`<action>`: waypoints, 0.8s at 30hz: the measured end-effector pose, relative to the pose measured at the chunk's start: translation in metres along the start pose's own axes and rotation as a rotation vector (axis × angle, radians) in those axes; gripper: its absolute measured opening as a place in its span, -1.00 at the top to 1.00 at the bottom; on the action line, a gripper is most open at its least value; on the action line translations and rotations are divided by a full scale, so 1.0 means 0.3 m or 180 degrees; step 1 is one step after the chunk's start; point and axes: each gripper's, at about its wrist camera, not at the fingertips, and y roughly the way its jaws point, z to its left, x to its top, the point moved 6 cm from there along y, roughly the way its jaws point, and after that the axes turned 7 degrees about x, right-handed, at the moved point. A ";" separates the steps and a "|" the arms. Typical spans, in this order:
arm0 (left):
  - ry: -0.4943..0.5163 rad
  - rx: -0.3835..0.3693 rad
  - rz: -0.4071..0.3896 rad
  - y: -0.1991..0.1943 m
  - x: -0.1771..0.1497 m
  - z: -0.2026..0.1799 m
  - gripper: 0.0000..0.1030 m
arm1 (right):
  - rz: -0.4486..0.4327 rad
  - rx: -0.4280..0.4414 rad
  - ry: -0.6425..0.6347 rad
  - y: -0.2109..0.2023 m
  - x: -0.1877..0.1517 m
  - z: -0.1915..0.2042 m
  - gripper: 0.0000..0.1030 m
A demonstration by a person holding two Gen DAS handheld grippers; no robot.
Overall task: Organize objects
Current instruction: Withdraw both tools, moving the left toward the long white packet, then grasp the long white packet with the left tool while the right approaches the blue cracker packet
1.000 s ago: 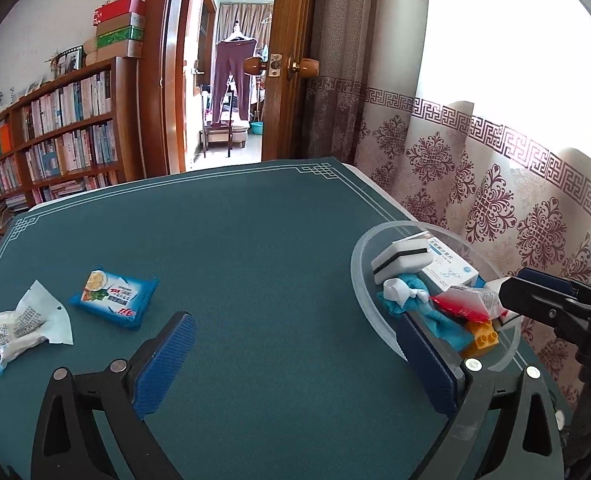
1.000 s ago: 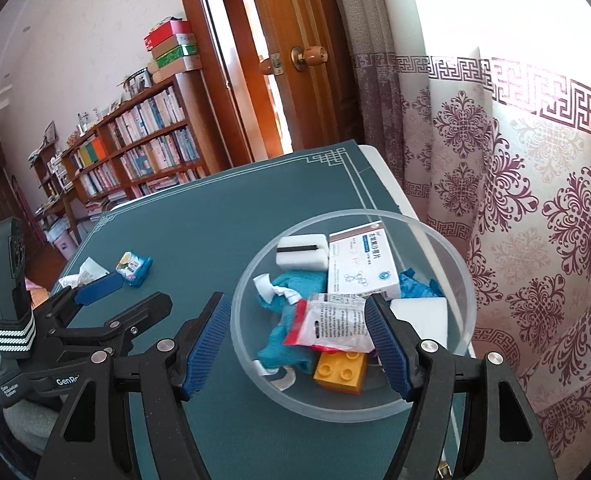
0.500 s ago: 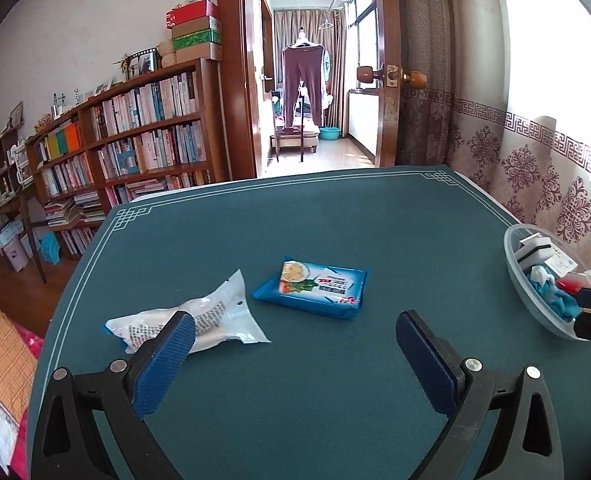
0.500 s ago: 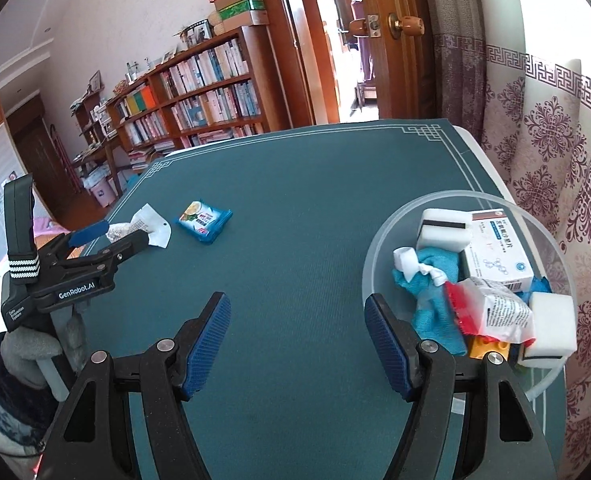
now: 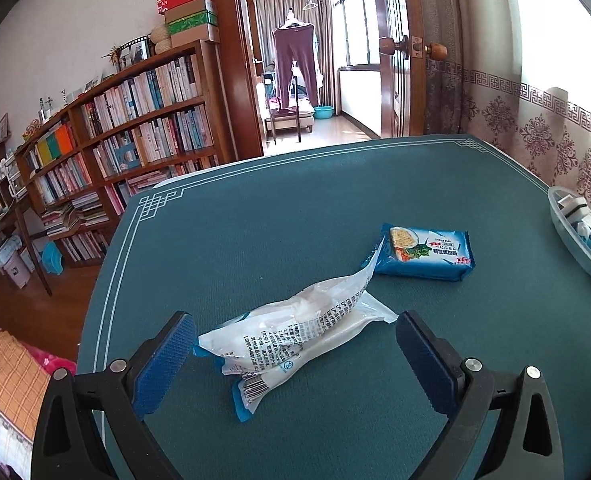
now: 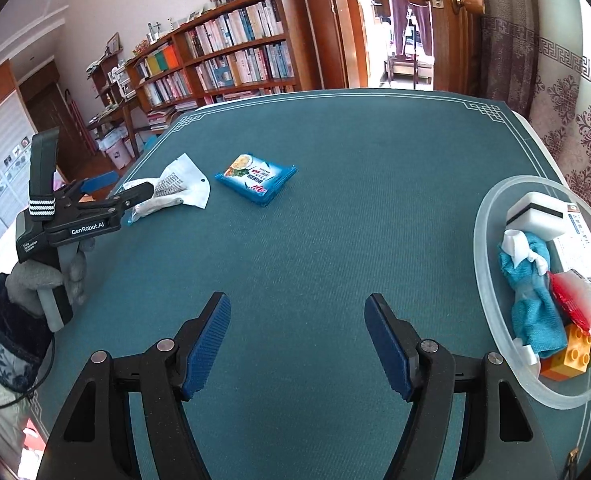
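Left hand-held gripper (image 5: 295,354) is hovering spread w/ the white packet (image 5: 295,330) lying between its pads on the table (image 5: 295,200), near-left. Packet's looking light, crinkly, slippery; best pinched mid-body. Right hand-held gripper (image 6: 297,344) is hanging spread, pinching nothing. Only right view's showing the full bowl (image 6: 491,208), far right.

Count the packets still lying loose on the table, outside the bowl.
2. A white plastic packet lies between the open left gripper's fingers; a blue snack packet lies just beyond it. Nothing looks hidden.
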 end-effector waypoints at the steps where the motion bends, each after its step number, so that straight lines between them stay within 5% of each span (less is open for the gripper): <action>1: 0.0089 -0.0042 0.0019 0.010 -0.001 -0.006 -0.99 | 0.0019 0.0008 -0.0009 0.012 -0.001 0.007 -0.38; 11: 0.0766 -0.0031 0.0084 0.109 -0.032 -0.063 -0.99 | 0.0194 0.0082 -0.0019 0.124 -0.003 0.062 -0.38; 16: 0.0787 0.0085 0.0101 0.137 -0.039 -0.049 -0.94 | 0.0246 0.0100 0.0006 0.171 0.003 0.063 -0.38; 21: 0.0644 0.0002 0.0253 0.154 -0.044 -0.024 -0.14 | 0.0250 0.0108 0.0019 0.210 0.016 0.063 -0.38; 24: 0.0538 -0.0060 0.0265 0.147 -0.049 -0.023 -0.09 | 0.0221 0.0131 -0.0007 0.233 0.035 0.069 -0.38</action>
